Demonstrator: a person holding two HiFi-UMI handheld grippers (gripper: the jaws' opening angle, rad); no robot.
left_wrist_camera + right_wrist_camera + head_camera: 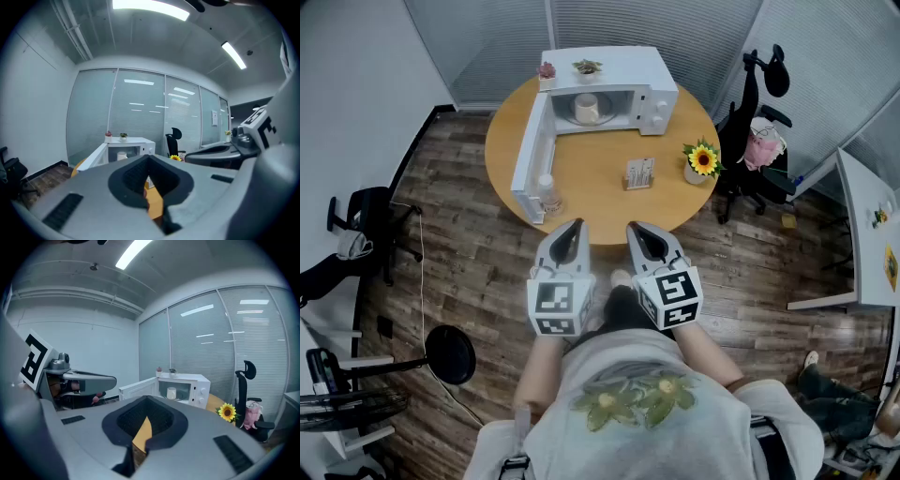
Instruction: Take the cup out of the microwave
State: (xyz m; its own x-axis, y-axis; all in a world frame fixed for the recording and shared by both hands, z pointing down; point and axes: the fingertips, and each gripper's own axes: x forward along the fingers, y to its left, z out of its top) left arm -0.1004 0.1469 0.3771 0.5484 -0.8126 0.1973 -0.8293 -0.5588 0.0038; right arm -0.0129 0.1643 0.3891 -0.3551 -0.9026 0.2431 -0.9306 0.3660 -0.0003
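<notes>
A white microwave (649, 82) stands at the far side of a round wooden table (595, 192), its door (532, 153) swung open to the left. A pale cup (586, 109) sits inside the cavity; it also shows as the cup (122, 155) in the left gripper view and the cup (171, 393) in the right gripper view. My left gripper (572, 225) and right gripper (634, 227) hover side by side just off the table's near edge, both shut and holding nothing, well short of the microwave. Each points roughly level toward it.
On the table stand a potted sunflower (703, 160), a small card stand (639, 173) and a small jar (549, 195) by the door's end. Two tiny plants (587, 67) top the microwave. A black office chair (757, 122) stands right of the table.
</notes>
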